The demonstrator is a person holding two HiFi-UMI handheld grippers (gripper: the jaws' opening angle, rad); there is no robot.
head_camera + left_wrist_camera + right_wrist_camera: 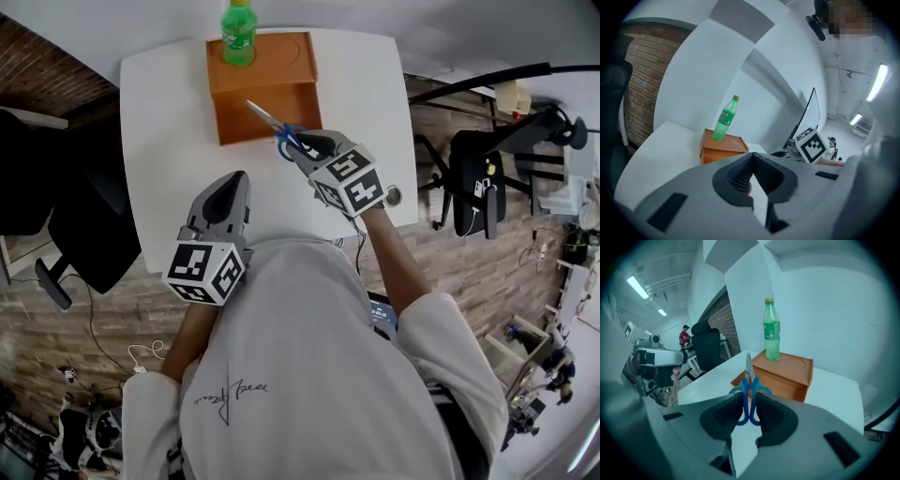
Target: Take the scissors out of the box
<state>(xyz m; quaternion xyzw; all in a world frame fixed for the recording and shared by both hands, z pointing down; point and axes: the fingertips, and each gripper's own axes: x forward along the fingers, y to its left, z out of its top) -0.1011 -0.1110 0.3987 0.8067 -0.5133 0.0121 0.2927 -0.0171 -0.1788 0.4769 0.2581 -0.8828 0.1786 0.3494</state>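
Observation:
Blue-handled scissors [274, 127] hang in the air just in front of the orange wooden box [262, 84], steel blades pointing toward it. My right gripper [305, 145] is shut on their handles; in the right gripper view the scissors [749, 392] stand upright between the pads, blades closed. The box [780, 373] has its front side open, and a green bottle [238, 30] stands on its top. My left gripper [228, 202] hovers over the white table [169, 169] nearer the person, jaws shut with nothing between them [751, 161].
The bottle [725, 120] and box [719, 147] sit at the table's far edge. A black office chair [66, 225] stands left of the table and another chair [478, 178] to its right. Cables lie on the brick-patterned floor.

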